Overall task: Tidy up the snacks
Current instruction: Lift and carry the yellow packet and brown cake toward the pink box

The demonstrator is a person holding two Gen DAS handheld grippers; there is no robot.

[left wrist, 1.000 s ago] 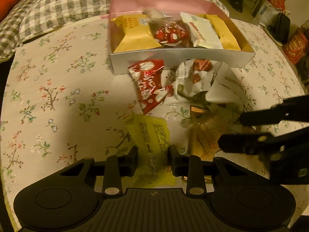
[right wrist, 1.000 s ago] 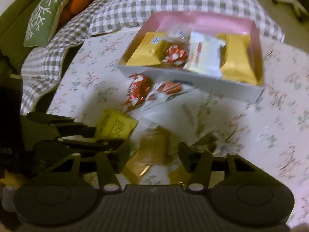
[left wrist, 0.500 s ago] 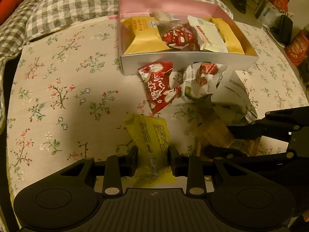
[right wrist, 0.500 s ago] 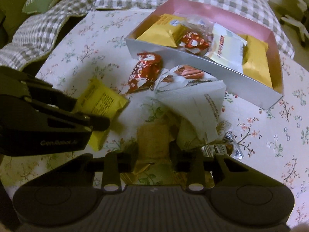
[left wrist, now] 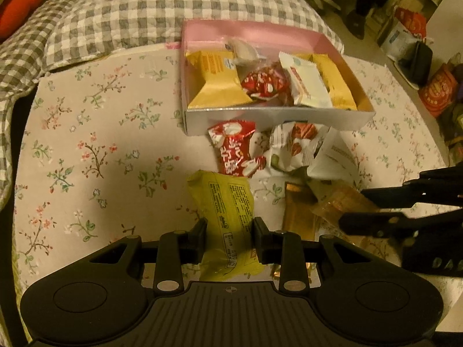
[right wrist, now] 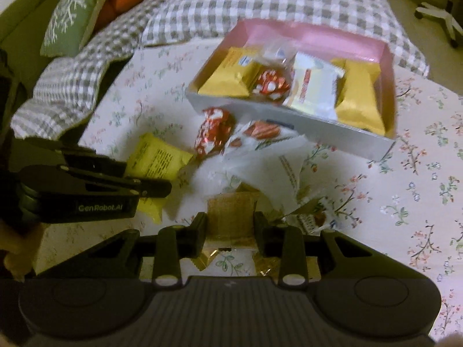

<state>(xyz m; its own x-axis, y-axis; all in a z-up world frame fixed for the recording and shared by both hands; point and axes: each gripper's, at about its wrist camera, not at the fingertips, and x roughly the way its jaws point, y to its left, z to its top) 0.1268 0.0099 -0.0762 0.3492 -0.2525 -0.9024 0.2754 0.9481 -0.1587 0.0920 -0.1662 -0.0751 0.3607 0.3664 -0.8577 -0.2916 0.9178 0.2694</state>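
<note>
- Left wrist view: left tongs (left wrist: 229,235) clenched on yellow snack packet (left wrist: 225,211), just above floral surface (left wrist: 86,150).
- Right tongs (right wrist: 230,227) gripped brown snack packet (right wrist: 231,217).
- Pink box (left wrist: 275,121) beyond, holding several snacks.

Both tongs, left (left wrist: 228,230) and right (right wrist: 231,225), point steeply down, clamped.

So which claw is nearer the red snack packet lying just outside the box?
Left. The left claw, shut on the yellow packet, sits just below the red snack packet; the right claw, gripping a brown packet, is further off.
</note>
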